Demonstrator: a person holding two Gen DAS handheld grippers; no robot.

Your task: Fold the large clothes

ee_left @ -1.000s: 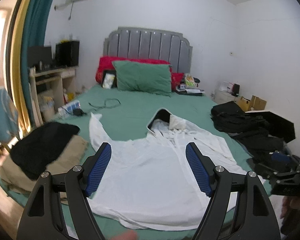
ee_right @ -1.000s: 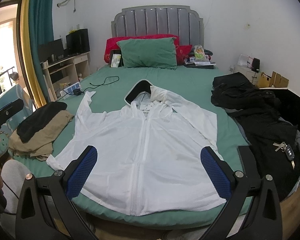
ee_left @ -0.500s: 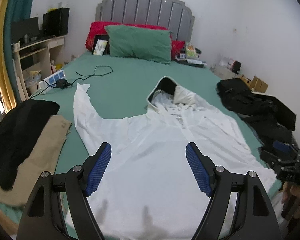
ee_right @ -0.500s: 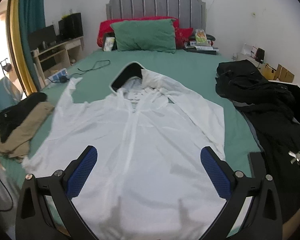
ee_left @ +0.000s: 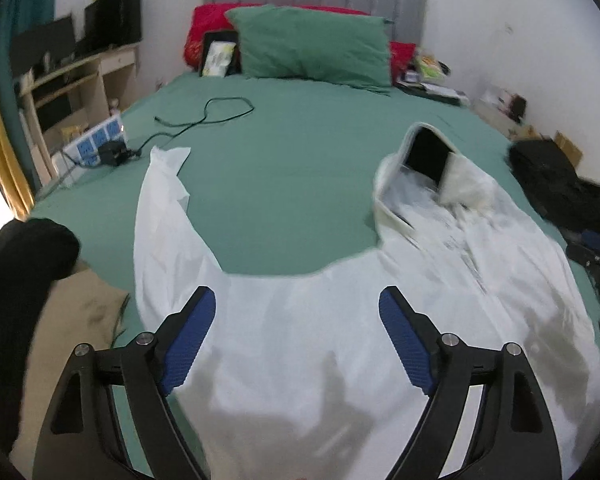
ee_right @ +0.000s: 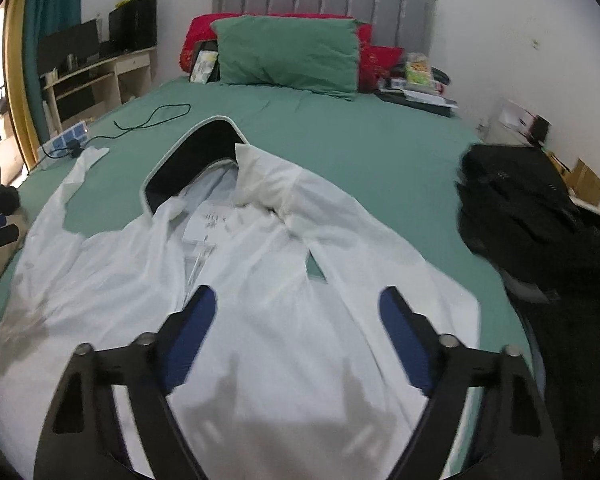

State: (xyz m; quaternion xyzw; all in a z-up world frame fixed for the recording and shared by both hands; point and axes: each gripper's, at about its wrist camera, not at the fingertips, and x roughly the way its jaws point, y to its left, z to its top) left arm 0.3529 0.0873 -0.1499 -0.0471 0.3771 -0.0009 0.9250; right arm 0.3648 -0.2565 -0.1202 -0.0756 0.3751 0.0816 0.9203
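On the green bed (ee_right: 380,152), white hooded jacket (ee_right: 260,280) spread flat and unfolded, now looming closer under left gripper (ee_left: 296,340), jaws widening and empty, and right gripper (ee_right: 296,340), jaws narrowing and empty, so first fold likely imminent

Thin, smooth white cloth jacket (ee_right: 260,280) lies on the bed's (ee_right: 380,152) matt green sheet; beside it, tongs' (ee_right: 298,300) textured blue pads.
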